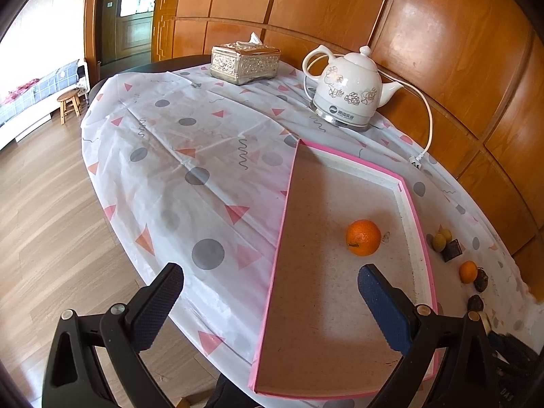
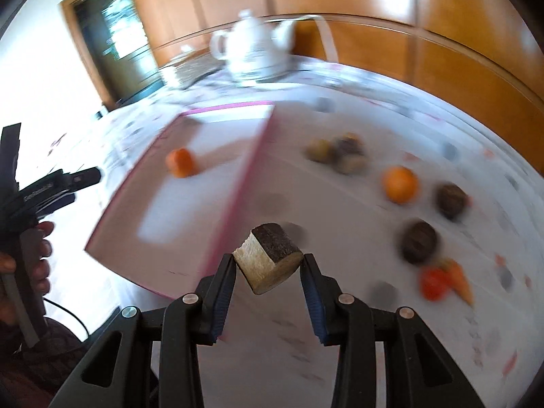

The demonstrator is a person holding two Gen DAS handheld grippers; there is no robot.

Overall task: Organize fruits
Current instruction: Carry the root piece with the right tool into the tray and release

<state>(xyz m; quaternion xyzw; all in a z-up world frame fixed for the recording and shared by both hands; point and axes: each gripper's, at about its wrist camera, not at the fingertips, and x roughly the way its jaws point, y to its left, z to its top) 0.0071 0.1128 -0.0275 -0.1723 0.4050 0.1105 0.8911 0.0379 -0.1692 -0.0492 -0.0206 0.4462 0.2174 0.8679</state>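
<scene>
My right gripper (image 2: 268, 260) is shut on a short cut chunk (image 2: 272, 248) with dark skin and a pale cut face. It hangs just right of the pink rim of a shallow tray (image 2: 238, 197). One orange (image 1: 363, 237) lies inside the tray (image 1: 282, 224). My left gripper (image 1: 270, 270) stands open and empty over the tray's near left rim. Right of the tray lie a second orange (image 2: 399, 183), two dark round fruits (image 2: 418, 241), small yellow-green fruits (image 2: 319, 151) and a red and orange pair (image 2: 438, 282). The right wrist view is blurred.
A white kettle (image 1: 346, 91) with a cord (image 1: 428, 119) and a silver tissue box (image 1: 244, 63) stand at the back of the cloth-covered round table (image 1: 190, 156). A wooden wall runs close behind. A person's hand (image 2: 30, 238) holds the left gripper.
</scene>
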